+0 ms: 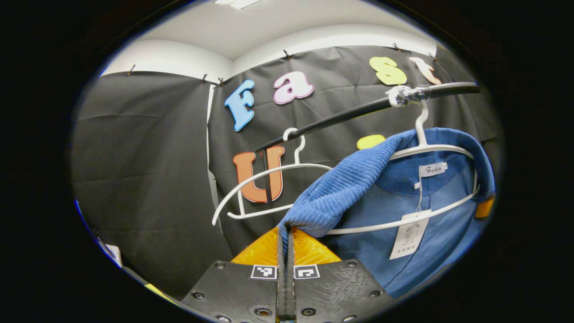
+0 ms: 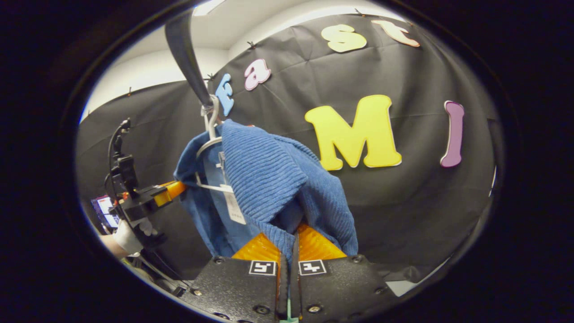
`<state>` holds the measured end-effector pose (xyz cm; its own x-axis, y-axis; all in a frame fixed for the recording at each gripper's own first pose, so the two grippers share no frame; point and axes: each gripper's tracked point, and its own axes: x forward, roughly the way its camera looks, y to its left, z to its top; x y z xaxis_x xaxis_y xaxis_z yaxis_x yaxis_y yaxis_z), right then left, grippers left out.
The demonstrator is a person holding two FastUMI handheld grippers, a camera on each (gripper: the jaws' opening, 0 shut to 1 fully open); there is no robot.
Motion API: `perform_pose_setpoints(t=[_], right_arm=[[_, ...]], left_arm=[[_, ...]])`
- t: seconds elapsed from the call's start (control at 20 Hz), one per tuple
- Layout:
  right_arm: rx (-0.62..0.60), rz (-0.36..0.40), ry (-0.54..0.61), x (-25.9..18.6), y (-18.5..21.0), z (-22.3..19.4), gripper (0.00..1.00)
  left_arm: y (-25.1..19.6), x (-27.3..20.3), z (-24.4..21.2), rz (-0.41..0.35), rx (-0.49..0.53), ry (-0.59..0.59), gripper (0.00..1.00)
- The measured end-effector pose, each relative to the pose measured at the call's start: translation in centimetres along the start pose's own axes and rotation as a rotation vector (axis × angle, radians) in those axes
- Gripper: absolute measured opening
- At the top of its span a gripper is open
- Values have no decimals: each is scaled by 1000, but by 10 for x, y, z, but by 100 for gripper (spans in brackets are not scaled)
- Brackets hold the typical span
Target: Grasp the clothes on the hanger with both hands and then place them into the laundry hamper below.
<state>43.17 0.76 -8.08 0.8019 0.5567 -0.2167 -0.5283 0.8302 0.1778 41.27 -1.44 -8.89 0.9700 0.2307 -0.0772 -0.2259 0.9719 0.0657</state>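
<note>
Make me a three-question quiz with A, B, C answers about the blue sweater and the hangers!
1. Where is the blue sweater?
A. On a white hanger on the black rail
B. Folded on a chair
C. Flat on the floor

2. How many white hangers hang on the rail?
A. One
B. Two
C. Five

3. What are the left tongs doing?
A. Spread wide apart
B. Pinched shut on sweater cloth
C. Holding a cup

Answers:
1 A: its hanger hooks over the rail.
2 B: a bare hanger hangs beside the sweater's.
3 B: the orange fingers meet around a blue fold, as the right tongs do too.
</note>
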Motion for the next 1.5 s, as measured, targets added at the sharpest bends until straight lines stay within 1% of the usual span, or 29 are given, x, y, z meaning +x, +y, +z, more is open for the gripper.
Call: perform_pose_setpoints(t=[0.05, 0.15, 0.3, 0.55, 0.65, 0.7, 0.75, 0.8, 0.85, 0.9, 0.95, 1.0, 1.2, 1.25, 1.3, 1.35, 1.4, 1.45, 1.5], right_arm=[[11, 30, 1, -1, 4, 0, 6], [42, 15, 9, 1, -5, -2, 6], [120, -1, 0, 5, -14, 4, 6], [100, 13, -15, 1, -19, 21, 5], [111, 13, -17, -1, -24, 28, 5], [119, 29, -10, -2, -24, 31, 5], [122, 67, 28, -3, -17, 25, 5], [107, 90, 50, -4, -14, 23, 5], [80, 106, 73, -2, -12, 19, 6], [55, 129, 92, -1, -7, 15, 6], [43, 149, 100, -1, -1, 13, 5], [43, 165, 104, -2, 5, 12, 6], [118, 213, 33, -8, 7, 29, 5], [124, 186, 11, -8, 1, 34, 5], [124, 162, -6, -9, -2, 38, 5], [121, 159, -17, -11, 0, 40, 5], [102, 103, -18, -8, -9, 40, 6], [64, 40, -23, -9, -21, 40, 5], [31, -9, -27, -10, -29, 38, 6]], left_arm=[[1, 2, 0, -1, -2, 0, 0], [3, 4, 1, -3, 5, -1, 0], [5, 2, 3, -4, 9, -9, 0], [11, 6, 12, 6, -16, -13, 0], [15, 8, 20, 13, -12, -25, 0], [15, 9, 22, 13, -13, -27, 0], [16, 10, 25, 16, -15, -33, 0], [17, 13, 27, 19, -15, -31, 3], [17, 14, 29, 20, -15, -34, 0], [16, 16, 29, 18, -14, -35, 0], [17, 18, 28, 21, -7, -36, 3], [18, 17, 27, 26, -3, -33, 0], [17, 18, 26, 30, -14, -27, 0], [17, 18, 24, 31, -14, -25, 0], [16, 18, 24, 32, -11, -24, 3], [16, 19, 25, 33, -9, -26, 3], [16, 20, 25, 34, -5, -28, 0], [16, 20, 25, 36, 0, -32, 0], [17, 20, 26, 38, 3, -34, 3]])
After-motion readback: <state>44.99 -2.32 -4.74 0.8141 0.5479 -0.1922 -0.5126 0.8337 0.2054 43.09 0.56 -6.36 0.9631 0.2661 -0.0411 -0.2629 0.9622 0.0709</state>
